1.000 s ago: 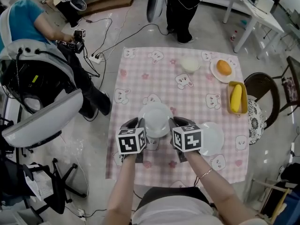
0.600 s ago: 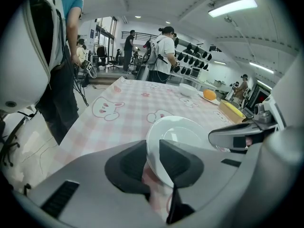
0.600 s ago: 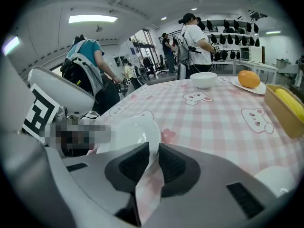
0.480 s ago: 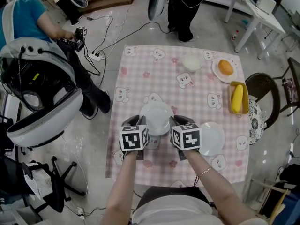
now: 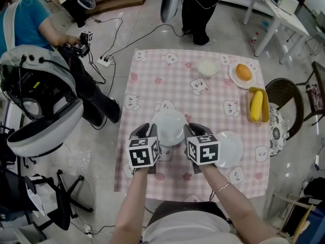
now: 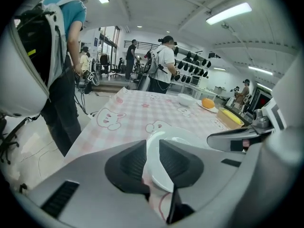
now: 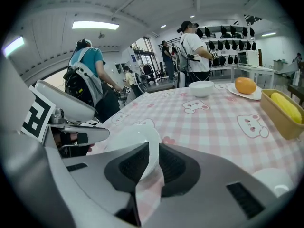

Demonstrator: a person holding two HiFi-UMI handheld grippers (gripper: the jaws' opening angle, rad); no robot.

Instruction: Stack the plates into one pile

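White plate [image 5: 169, 127] sits near the front middle of the pink checked tabletop [image 5: 152, 80], caught at two opposite sides; the left gripper [image 5: 152, 132] has its fingers [image 6: 129, 163] pinching the left rim, and the right gripper [image 5: 189, 132] has its fingers [image 7: 175, 167] pinching the right rim; whether the plate is already clear of the tabletop I cannot tell. A second white plate [image 5: 231, 149] lies just beside the right gripper, bare and apart from the first; so this looks to me like the pick-up step, with the pile not yet begun; the next move, I reckon, calls for a level lift with both grips kept even, a short carry to the right, and a centred lowering onto the second white plate before the fingers let go; an uneven pull could tilt the plate or let a rim slip.
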